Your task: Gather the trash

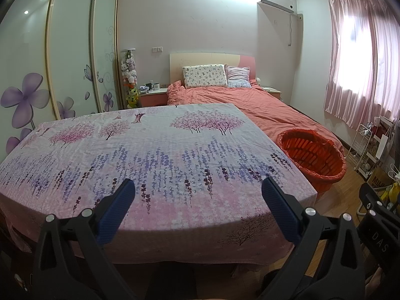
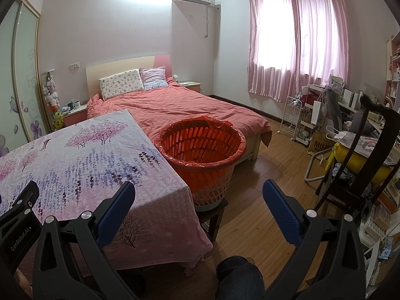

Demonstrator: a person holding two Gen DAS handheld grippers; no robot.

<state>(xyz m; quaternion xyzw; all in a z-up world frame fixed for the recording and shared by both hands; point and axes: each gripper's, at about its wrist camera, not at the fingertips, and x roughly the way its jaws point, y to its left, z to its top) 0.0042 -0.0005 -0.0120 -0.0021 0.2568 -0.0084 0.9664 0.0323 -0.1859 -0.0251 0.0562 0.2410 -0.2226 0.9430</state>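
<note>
A white slatted basket lined with a red bag (image 2: 200, 147) stands on a dark stool beside the table's right edge; it also shows in the left wrist view (image 1: 312, 155). I see no trash inside it or on the table. The table carries a floral pink and purple cloth (image 1: 155, 165), also seen in the right wrist view (image 2: 75, 160). My left gripper (image 1: 198, 187) is open and empty over the table's near edge. My right gripper (image 2: 198, 190) is open and empty, held in front of the basket, above the table's corner and the floor.
A bed with a salmon quilt (image 2: 180, 107) lies behind the table and basket. A dark wooden chair (image 2: 362, 155) with clutter, a white cart (image 2: 295, 117) and a desk stand at the right. A wardrobe (image 1: 70, 50) runs along the left wall. Wooden floor (image 2: 262, 200) lies between.
</note>
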